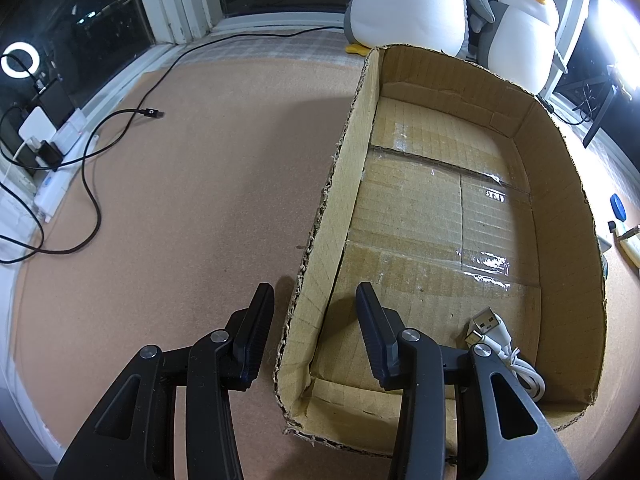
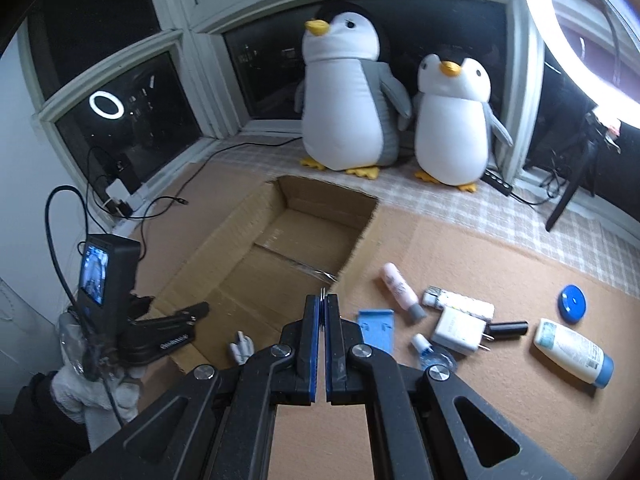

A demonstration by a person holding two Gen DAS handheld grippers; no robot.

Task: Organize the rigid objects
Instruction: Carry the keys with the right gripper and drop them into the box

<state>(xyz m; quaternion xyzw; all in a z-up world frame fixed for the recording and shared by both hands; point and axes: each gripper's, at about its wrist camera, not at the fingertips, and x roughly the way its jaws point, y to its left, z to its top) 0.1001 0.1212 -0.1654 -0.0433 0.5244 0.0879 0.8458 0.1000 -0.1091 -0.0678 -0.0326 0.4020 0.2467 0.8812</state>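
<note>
No legible text. White bottle (image 2: 575, 351) at right of the right wrist view carries a printed label, too small to read.

The left wrist camera sits just behind its black fingers (image 1: 256, 332) and looks steeply down, very close to the open brown cardboard box (image 1: 560, 184) on the tan cork bench (image 1: 192, 200). The right wrist camera looks down less steeply from farther back and higher. Both views share the box (image 2: 224, 236), the two plush white-and-grey penguins (image 2: 344, 96) and the dark window.
</note>
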